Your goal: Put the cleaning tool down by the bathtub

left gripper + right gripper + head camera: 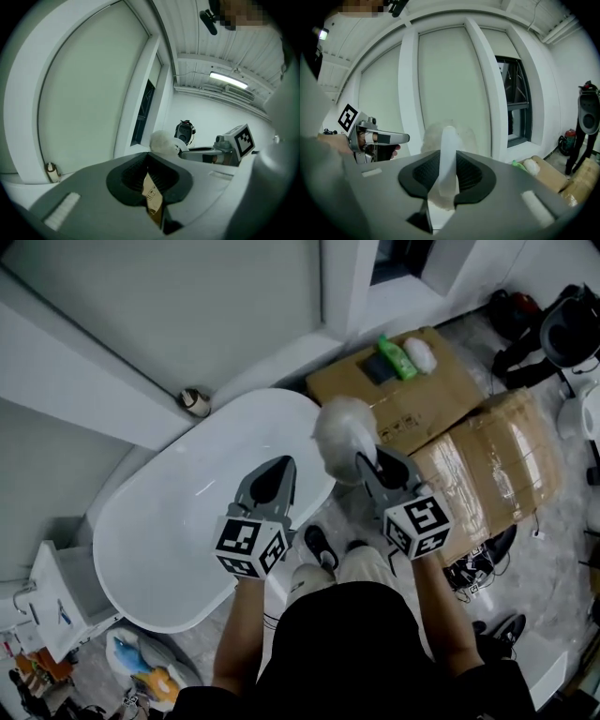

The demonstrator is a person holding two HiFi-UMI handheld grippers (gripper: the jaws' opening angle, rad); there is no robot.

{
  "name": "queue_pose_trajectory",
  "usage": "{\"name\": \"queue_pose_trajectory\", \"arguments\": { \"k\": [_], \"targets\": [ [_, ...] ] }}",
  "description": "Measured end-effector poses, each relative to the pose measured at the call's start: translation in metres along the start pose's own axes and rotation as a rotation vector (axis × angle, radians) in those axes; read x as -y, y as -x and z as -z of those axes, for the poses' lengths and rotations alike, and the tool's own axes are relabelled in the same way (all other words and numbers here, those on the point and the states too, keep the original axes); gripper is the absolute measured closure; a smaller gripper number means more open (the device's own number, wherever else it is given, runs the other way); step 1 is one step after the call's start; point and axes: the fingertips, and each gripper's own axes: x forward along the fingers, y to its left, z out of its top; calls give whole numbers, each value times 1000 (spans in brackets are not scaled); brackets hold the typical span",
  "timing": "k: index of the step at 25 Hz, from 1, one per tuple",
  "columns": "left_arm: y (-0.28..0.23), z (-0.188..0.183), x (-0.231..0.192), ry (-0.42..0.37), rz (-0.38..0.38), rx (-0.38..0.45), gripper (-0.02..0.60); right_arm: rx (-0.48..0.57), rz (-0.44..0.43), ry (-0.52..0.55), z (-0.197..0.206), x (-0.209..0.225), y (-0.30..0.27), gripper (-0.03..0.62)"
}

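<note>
The left gripper (281,465) is hovering over the bathtub (159,531), its jaws together and empty. The right gripper (367,463) is clamping the handle of the fluffy white cleaning tool (339,430), which is hanging in the air at the tub's right rim, nearer than the cardboard box (422,395).

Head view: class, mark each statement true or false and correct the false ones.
1. The right gripper grips the duster. True.
2. The duster lies inside the tub. False: it is held up in the right gripper.
3. A green bottle lies on a cardboard box. True.
4. The left gripper holds a sponge. False: nothing is between its jaws.
</note>
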Motion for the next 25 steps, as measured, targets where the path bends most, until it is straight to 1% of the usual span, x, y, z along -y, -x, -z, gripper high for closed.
{"name": "queue_pose_trajectory", "arguments": {
  "k": [5,9,13,17,25],
  "targets": [
    [-25,12,9,17,36,-41,584,-36,39,-17,15,24,-1,502],
    [-47,23,20,31,43,-71,583,-74,40,-29,32,51,-7,502],
    [-71,30,27,41,27,-92,583,-98,48,-37,45,81,-17,502],
    [-97,35,29,57,6,-108,584,-138,41,-40,60,112,-38,502],
    [-144,58,25,95,-37,-153,583,-251,32,-53,114,164,-82,502]
  ]
}}
